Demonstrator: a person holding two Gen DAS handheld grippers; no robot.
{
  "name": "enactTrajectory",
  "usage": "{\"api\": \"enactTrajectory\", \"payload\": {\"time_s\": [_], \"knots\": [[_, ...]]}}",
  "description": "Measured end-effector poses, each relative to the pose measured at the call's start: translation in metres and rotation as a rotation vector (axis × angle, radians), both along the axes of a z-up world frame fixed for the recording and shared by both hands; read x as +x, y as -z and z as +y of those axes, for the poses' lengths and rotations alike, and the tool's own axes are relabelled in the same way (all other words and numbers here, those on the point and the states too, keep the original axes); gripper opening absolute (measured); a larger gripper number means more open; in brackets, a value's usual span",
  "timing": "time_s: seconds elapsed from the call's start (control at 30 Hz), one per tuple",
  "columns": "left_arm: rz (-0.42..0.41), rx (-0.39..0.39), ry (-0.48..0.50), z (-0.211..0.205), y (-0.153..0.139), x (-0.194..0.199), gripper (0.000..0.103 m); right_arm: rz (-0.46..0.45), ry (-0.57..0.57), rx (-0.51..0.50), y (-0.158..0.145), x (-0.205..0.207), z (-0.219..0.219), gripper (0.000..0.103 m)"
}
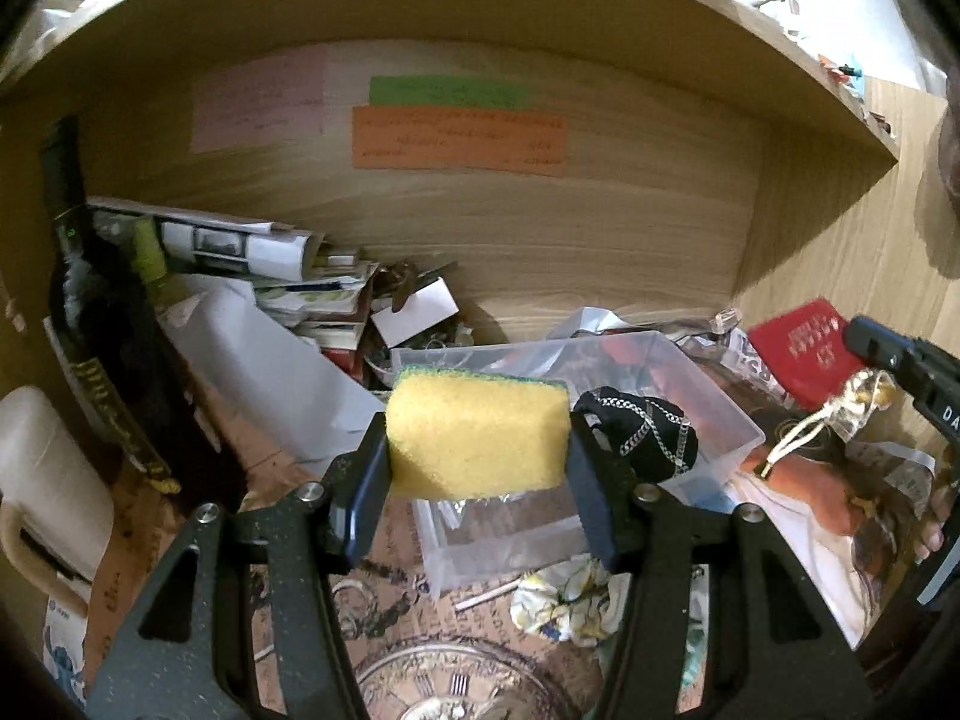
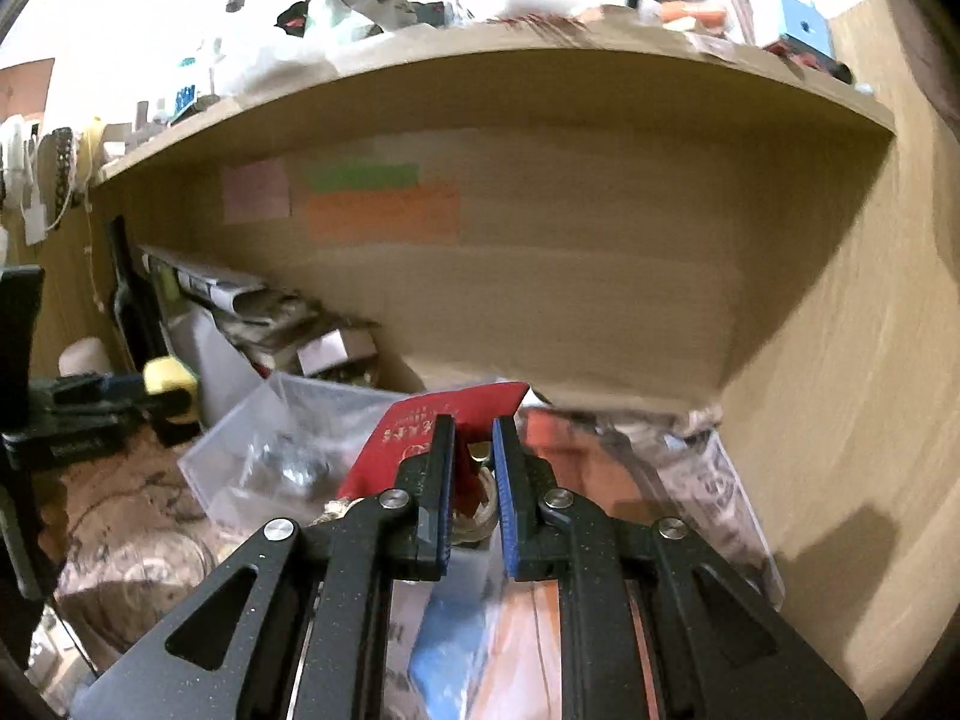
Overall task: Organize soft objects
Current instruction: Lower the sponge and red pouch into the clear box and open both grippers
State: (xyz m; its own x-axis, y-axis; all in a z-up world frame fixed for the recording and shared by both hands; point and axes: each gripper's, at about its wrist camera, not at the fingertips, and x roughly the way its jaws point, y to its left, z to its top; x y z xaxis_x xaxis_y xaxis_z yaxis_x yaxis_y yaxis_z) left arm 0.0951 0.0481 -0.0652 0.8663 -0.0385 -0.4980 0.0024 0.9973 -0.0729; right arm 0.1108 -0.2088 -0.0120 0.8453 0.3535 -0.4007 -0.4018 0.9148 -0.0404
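Note:
My left gripper (image 1: 477,450) is shut on a yellow sponge (image 1: 477,441) with a green scrub back, held above a clear plastic bin (image 1: 708,414). A black cloth with a chain pattern (image 1: 645,435) lies in the bin just right of the sponge. My right gripper (image 2: 472,468) is shut on a small sheer pouch with a cord (image 2: 474,510); the pouch also shows in the left wrist view (image 1: 852,402), hanging from the right gripper (image 1: 888,360). The sponge and left gripper appear at the left of the right wrist view (image 2: 168,381).
A red booklet (image 1: 801,348) lies behind the bin. A dark bottle (image 1: 102,324), a white jug (image 1: 42,468) and stacked papers (image 1: 288,276) fill the left. A patterned cloth (image 1: 570,600) lies in front of the bin. Wooden shelf walls (image 1: 540,228) enclose the space.

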Motion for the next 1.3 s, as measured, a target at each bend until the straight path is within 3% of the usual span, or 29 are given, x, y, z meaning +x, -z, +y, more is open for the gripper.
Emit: {"api": "enactTrajectory", "payload": {"time_s": [0.27, 0.63, 0.97, 1.07, 1.23, 1.3], "knots": [[0.089, -0.013, 0.046, -0.007, 0.012, 0.037, 0.055, 0.028, -0.053, -0.015, 0.010, 0.031, 0.040, 0.011], [0.226, 0.005, 0.077, -0.019, 0.045, 0.077, 0.055, 0.165, -0.124, -0.147, 0.050, 0.071, 0.087, 0.011], [0.241, 0.041, 0.081, -0.020, 0.051, 0.085, 0.062, 0.276, -0.161, -0.222, 0.077, 0.085, 0.097, 0.015], [0.246, 0.035, 0.078, -0.019, 0.050, 0.084, 0.065, 0.287, -0.167, -0.225, 0.077, 0.083, 0.096, 0.020], [0.220, 0.029, 0.072, -0.017, 0.043, 0.074, 0.071, 0.250, -0.165, -0.194, 0.063, 0.073, 0.089, 0.049], [0.197, 0.030, 0.068, -0.017, 0.036, 0.065, 0.073, 0.230, -0.161, -0.172, 0.054, 0.066, 0.086, 0.054]]}}
